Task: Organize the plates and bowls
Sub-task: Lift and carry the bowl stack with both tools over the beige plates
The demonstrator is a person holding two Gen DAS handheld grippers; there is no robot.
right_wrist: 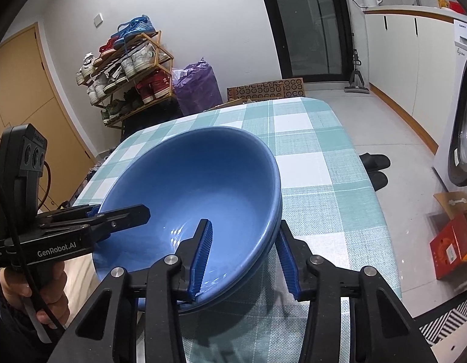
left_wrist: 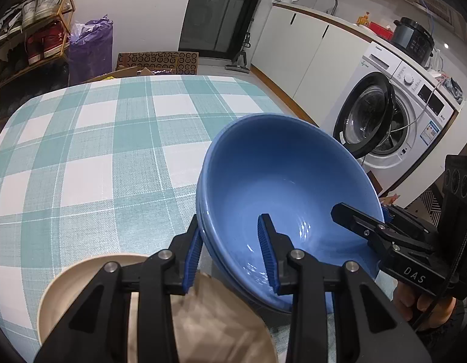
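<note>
Glossy blue ceramic bowls, two nested by the look of the doubled rim, sit on the teal-and-white checked tablecloth, just beside a beige plate. Left gripper and right gripper each straddle the rim, one pad inside, one outside, apparently clamped on it. Glaze prob. slick, stack heavy & breakable; opposite-rim holds suit it, lift kept level.
</note>
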